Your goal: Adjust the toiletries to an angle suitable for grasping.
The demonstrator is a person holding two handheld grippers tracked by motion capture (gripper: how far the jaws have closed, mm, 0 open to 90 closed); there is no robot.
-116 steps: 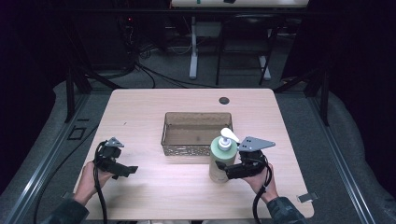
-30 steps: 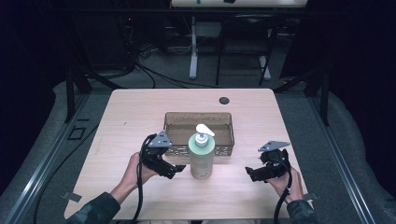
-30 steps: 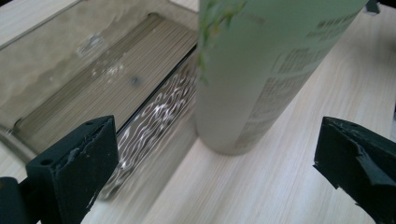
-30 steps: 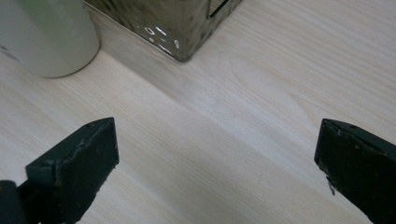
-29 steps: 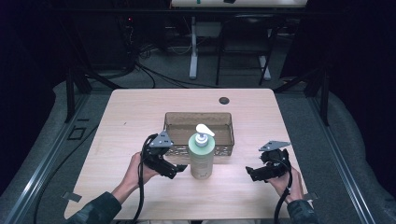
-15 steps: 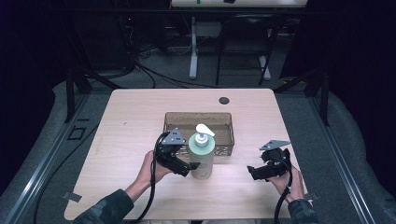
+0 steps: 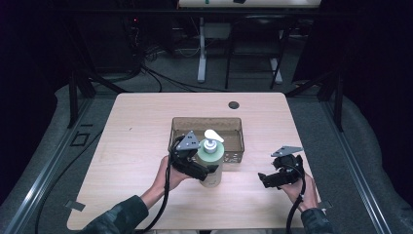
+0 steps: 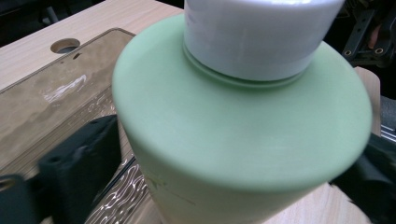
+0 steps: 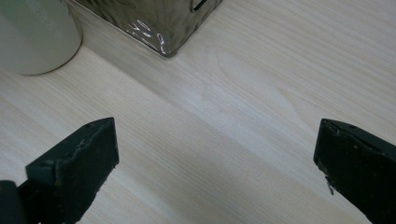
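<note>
A pale green pump bottle with a white pump head stands upright on the wooden table, just in front of the basket. My left gripper reaches in from the bottle's left. The bottle sits between the jaws of the left gripper. They have just been closing, and a thin gap still shows beside the left jaw. My right gripper rests low over the table to the right, open with nothing between its fingers. The bottle's base lies off to its far left.
A shiny brownish wire basket stands behind the bottle at mid-table; its corner lies ahead of the right gripper. A round cable hole is near the far edge. Cables trail from both grippers toward the front edge.
The left gripper slid right up to the bottle and its jaws now flank it. The right gripper has stayed put. Earlier, the bottle stood farther right beside the right gripper.
</note>
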